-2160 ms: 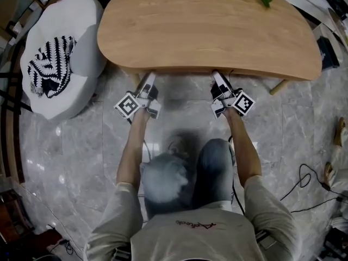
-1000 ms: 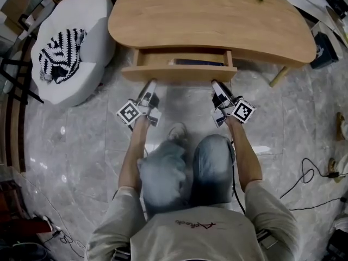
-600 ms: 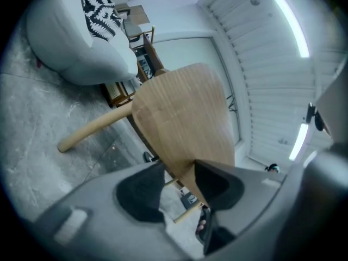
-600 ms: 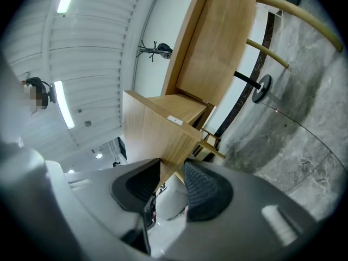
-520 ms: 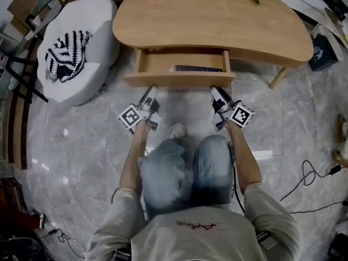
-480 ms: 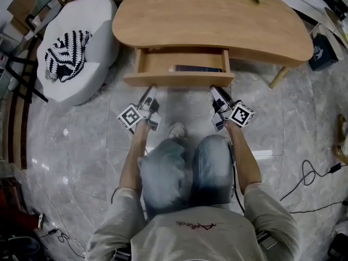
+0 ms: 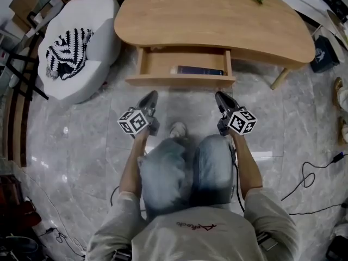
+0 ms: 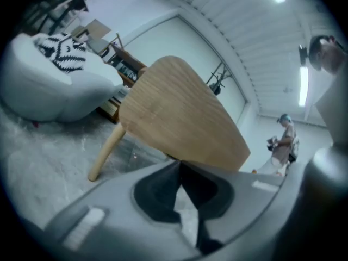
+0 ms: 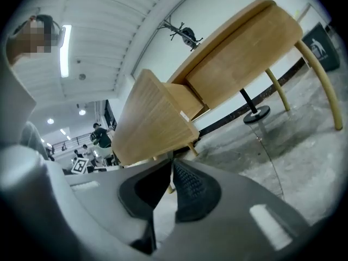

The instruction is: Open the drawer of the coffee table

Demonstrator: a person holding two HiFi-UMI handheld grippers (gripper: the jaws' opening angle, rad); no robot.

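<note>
inspection, head view. the drawer (image 7: 179, 81) of the coffee table (image 7: 212, 20) stands pulled out at 12 o'clock from me, its front panel well forward of the tabletop edge. a dark book (image 7: 199, 70) lies inside, toward 1 o'clock.

left gripper (image 7: 150, 97): apart from the drawer front, near its 7 o'clock corner. its jaws have just been closing and meet at the tips, nothing between them.

right gripper (image 7: 221, 98): likewise apart from the front, near the 5 o'clock corner. its jaws have just been closing too and are together on nothing.

judgement: the opening looks essentially done, so the step in hand is getting clear. i would draw both grippers straight toward 6 o'clock, level and evenly, without brushing the front panel (a nudge could slide it back in).
</note>
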